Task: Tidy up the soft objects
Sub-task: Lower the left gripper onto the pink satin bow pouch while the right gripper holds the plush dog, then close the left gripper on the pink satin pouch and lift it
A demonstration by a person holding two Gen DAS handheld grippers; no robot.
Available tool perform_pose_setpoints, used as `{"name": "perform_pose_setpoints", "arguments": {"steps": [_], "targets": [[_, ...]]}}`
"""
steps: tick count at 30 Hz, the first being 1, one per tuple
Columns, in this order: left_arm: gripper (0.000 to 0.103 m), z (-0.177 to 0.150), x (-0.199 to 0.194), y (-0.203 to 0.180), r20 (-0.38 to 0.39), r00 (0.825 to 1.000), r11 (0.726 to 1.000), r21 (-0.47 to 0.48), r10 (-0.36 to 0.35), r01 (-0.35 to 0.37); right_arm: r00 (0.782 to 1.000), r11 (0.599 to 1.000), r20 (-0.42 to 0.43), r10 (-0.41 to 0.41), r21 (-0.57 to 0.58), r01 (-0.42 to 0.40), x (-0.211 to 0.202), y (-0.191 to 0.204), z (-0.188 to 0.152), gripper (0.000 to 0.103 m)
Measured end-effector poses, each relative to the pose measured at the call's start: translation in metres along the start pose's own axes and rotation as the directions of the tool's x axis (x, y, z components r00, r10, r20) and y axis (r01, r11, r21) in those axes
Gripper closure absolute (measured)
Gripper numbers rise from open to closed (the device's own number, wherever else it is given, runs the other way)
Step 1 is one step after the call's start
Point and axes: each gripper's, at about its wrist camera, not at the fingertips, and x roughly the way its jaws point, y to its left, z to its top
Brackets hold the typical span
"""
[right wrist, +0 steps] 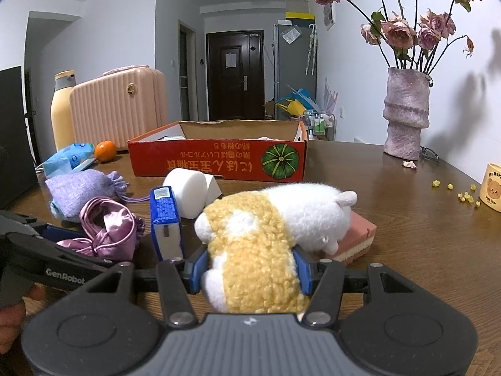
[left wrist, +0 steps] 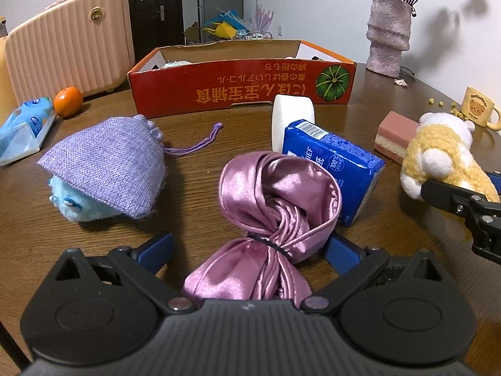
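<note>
Dark wooden worktop [right wrist: 391,235] carries the clutter, with the red cardboard box [right wrist: 219,159] at 12 o'clock. Right gripper [right wrist: 247,271] has its jaws pressed onto the yellow-and-white plush toy [right wrist: 266,235], whose head rests on a pink sponge [right wrist: 360,238]; lifting may drag that sponge. Left gripper [left wrist: 250,247] stands with jaws wide around the knotted purple satin pouch [left wrist: 275,200]; its slick, loose folds could slip.

Shiny pink satin pouch [left wrist: 275,200], lilac knit bag [left wrist: 106,163], yellow-and-white plush [right wrist: 266,238], red box [left wrist: 241,84] with green pumpkin print
</note>
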Motion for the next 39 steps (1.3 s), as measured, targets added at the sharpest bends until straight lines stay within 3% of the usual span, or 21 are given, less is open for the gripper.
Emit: {"name": "perform_pose_setpoints", "arguments": {"steps": [8, 12, 17, 19, 21, 39], "targets": [[0.001, -0.001, -0.002, -0.001, 0.002, 1.0, 1.0, -0.002, 0.009, -0.009, 1.0, 1.0, -0.003, -0.003, 0.007, 0.003, 0.001, -0.001, -0.001, 0.049], [0.022, -0.001, -0.007, -0.002, 0.023, 1.0, 1.0, 0.003, -0.009, 0.009, 1.0, 1.0, -0.003, -0.003, 0.007, 0.003, 0.001, -0.001, -0.001, 0.049], [0.042, 0.0, -0.01, -0.001, 0.039, 0.999, 1.0, 0.0, -0.021, 0.021, 1.0, 1.0, -0.004, -0.003, 0.008, 0.003, 0.001, -0.001, -0.001, 0.049], [0.055, 0.0, -0.011, 0.0, 0.044, 0.999, 1.0, -0.004, -0.028, 0.028, 1.0, 1.0, -0.004, -0.003, 0.007, 0.003, 0.001, -0.002, -0.001, 0.049], [0.06, 0.0, -0.012, 0.001, 0.049, 0.998, 0.999, -0.01, -0.034, 0.035, 1.0, 1.0, -0.004, -0.003, 0.008, 0.003, 0.001, -0.002, -0.001, 0.049], [0.065, 0.0, -0.036, 0.001, 0.157, 0.988, 1.0, -0.015, 0.011, -0.008, 1.0, 1.0, 0.005, -0.006, 0.015, 0.006, 0.001, -0.004, -0.001, 0.049]]}}
